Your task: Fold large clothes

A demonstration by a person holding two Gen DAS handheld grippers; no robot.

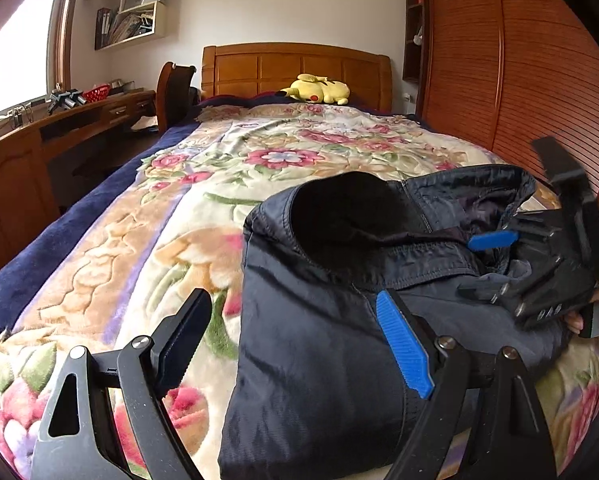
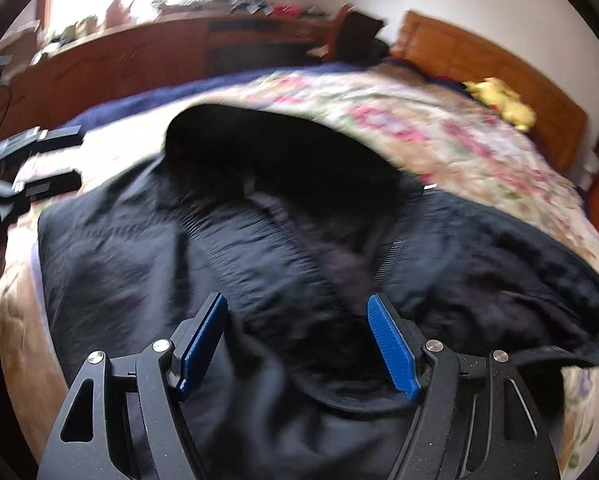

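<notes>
The bed (image 1: 147, 208) fills most of both views, covered by a floral blanket (image 1: 259, 148) with a dark blue border, its wooden headboard (image 1: 295, 70) at the far end. A louvred wooden wardrobe (image 1: 519, 80) stands along one side and a long wooden counter (image 1: 27, 148) along the other, under the window. The dark navy jacket (image 1: 319, 340) lies on the near part of the blanket, collar end toward the headboard, its black collar lining turned up (the zip runs open down the middle in the right wrist view). The left claw (image 1: 295, 340) stands spread wide over the jacket's edge: one finger is above bare blanket, the blue-padded one above the cloth, nothing pinched. The right claw (image 2: 299, 344) is also spread, its blue pads either side of the jacket's front, gripping nothing; that view is blurred. A yellow plush toy (image 1: 315, 89) rests by the headboard.
</notes>
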